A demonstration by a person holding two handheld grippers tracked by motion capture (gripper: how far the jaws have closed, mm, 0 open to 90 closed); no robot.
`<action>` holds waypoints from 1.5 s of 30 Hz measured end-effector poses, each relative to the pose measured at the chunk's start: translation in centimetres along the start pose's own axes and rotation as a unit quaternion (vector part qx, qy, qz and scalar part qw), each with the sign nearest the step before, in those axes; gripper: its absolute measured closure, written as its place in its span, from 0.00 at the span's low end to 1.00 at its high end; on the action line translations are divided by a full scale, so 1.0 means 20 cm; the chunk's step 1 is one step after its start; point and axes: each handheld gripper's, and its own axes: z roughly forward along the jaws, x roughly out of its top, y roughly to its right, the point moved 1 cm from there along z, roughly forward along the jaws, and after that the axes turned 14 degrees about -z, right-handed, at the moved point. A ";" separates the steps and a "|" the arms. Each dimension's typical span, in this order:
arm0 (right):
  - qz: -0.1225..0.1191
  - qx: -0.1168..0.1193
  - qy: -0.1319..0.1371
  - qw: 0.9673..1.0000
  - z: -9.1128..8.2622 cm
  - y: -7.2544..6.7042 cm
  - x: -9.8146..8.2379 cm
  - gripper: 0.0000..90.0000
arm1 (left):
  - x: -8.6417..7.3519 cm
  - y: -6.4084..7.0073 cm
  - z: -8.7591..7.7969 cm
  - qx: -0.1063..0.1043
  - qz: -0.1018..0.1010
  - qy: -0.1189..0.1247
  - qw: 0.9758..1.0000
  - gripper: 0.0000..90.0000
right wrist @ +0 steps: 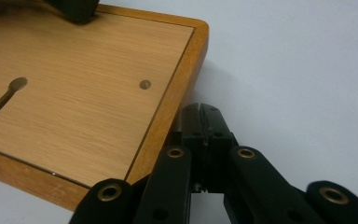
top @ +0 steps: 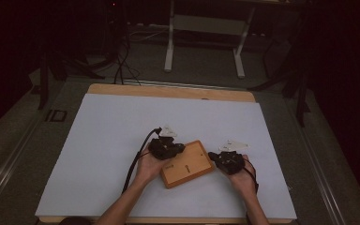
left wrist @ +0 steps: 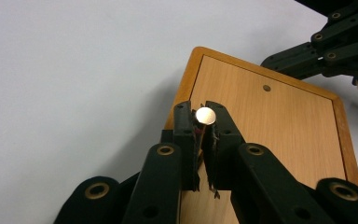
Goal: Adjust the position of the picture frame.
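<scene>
On the white mat [top: 122,140] that covers most of the wooden table [top: 168,90] lies a flat wooden box [top: 187,164], near the person's edge and slightly right of centre. Its long axis runs on a diagonal in the high view, from the near-left corner up toward the far-right. The top panel carries a keyhole-shaped slot [right wrist: 3,99] and a small round hole [right wrist: 145,84], inside a raised, darker rim.

Beyond the table, on the dark floor, stand the white legs of another table frame [top: 206,35], and black cables [top: 122,61] trail at the far left. Nothing else rests on the mat around the box.

2 grippers flank the box. The left gripper [left wrist: 201,116] sits at the box's left end, its jaws drawn nearly together on a small round shiny piece [left wrist: 205,115], pinched between the tips just over the box's edge; what the piece is cannot be told. Its cable [top: 136,161] loops back along the person's left forearm. The right gripper [right wrist: 204,112] lies at the box's right end, just beside the rim, with its jaws pressed fully together and nothing between them. The right hand [top: 243,180] holds it low over the mat. In the left gripper view, the right gripper's black linkage appears at the box's far corner.
</scene>
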 end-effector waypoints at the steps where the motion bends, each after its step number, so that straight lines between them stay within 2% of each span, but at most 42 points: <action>1: -0.002 0.001 0.000 1.000 0.00 -0.01 0.00 1.00 | 0.01 -0.01 0.00 0.001 0.007 -0.004 1.000 0.94; 4: -0.004 0.006 0.001 1.000 0.00 -0.02 0.00 1.00 | 0.01 0.00 0.00 0.002 0.021 -0.012 1.000 0.94; 14: -0.014 0.013 -0.001 1.000 0.00 -0.06 0.01 1.00 | 0.04 -0.04 0.00 0.001 0.032 -0.019 0.999 0.94; 31: -0.032 0.026 -0.011 0.999 0.02 -0.10 0.00 0.99 | 0.03 -0.07 0.02 -0.007 0.027 -0.032 0.999 0.94; 39: -0.033 0.028 -0.014 0.999 0.03 -0.11 0.01 0.99 | 0.02 -0.08 0.04 0.008 0.007 -0.033 0.999 0.94; 45: -0.033 0.030 -0.016 0.999 0.05 -0.11 0.00 0.98 | 0.02 -0.09 0.05 0.022 0.000 -0.035 0.999 0.94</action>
